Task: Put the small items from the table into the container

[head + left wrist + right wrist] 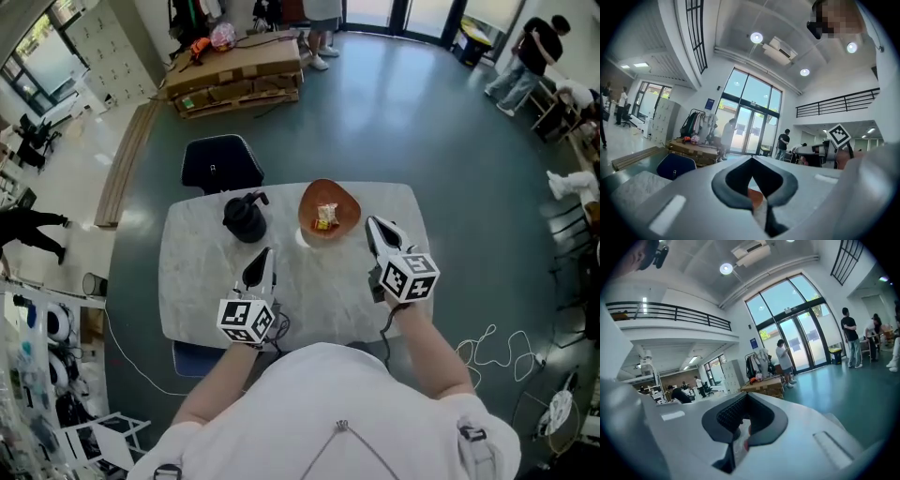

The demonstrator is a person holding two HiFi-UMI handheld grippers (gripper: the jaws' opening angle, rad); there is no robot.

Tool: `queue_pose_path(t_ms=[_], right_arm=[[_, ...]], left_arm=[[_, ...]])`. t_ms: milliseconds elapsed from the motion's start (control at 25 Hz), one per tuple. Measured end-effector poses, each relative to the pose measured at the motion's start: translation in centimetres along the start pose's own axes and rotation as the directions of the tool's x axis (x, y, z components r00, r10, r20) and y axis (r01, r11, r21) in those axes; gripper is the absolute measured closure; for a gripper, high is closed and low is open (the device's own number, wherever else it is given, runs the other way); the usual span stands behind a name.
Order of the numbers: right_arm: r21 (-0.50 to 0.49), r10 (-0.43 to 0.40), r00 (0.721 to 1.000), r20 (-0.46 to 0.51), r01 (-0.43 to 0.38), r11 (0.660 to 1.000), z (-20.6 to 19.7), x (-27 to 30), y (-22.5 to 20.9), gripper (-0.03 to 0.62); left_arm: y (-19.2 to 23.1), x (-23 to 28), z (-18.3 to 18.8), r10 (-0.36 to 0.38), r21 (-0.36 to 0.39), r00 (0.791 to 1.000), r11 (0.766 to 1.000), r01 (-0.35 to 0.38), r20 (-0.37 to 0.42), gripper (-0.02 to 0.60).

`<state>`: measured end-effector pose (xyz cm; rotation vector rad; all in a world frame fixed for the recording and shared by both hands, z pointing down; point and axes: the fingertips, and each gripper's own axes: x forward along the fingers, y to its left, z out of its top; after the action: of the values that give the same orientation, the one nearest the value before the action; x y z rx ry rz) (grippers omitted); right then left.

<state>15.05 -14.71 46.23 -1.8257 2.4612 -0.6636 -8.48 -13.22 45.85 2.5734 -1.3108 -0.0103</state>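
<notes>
A brown bowl (309, 202) sits at the far middle of the pale marble table (197, 281), and a few small wrapped items (325, 217) lie inside it. My left gripper (262, 255) hovers over the table's near left part, below a black pot (245, 218). My right gripper (373, 225) hovers just right of the bowl. In the left gripper view its jaws (752, 187) meet with nothing held, and an orange sliver of the bowl shows through them. The right gripper's jaws (743, 423) are shut and empty. Both gripper views look out level across the hall.
A dark blue chair (220, 161) stands behind the table. A pallet with cardboard (239, 75) lies farther back. A white cable (487, 347) curls on the floor at the right. People stand along the hall's edges.
</notes>
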Motion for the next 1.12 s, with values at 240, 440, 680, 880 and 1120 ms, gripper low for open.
queue_pose_path(t_ms=[240,440,680,880,1120], right_arm=[[-0.066,0.026,0.999,0.045,-0.023,0.998,0.0,-4.2,3.1,0.565],[-0.064,0.014,0.998,0.063,-0.01,0.998,0.2,-5.4,3.1,0.565],[-0.101,0.01,0.995,0.095,-0.001,0.995,1.6,-5.7,3.5,0.568],[-0.11,0.012,0.997,0.08,-0.003,0.994,1.1,-5.5,3.8,0.568],[-0.127,0.0,0.997,0.071,0.009,0.992,1.1,-5.1,3.5,0.568]], left_arm=[[-3.9,0.3,1.8,-0.105,0.053,0.993,0.993,0.102,0.048,0.577],[-5.5,0.3,1.0,-0.147,0.051,0.989,0.988,0.146,0.025,0.577],[-5.9,0.1,1.1,-0.157,0.054,0.987,0.986,0.155,0.02,0.577],[-5.9,0.1,1.0,-0.157,0.054,0.987,0.986,0.156,0.017,0.577],[-5.6,0.3,0.8,-0.153,0.051,0.988,0.987,0.152,0.007,0.577]])
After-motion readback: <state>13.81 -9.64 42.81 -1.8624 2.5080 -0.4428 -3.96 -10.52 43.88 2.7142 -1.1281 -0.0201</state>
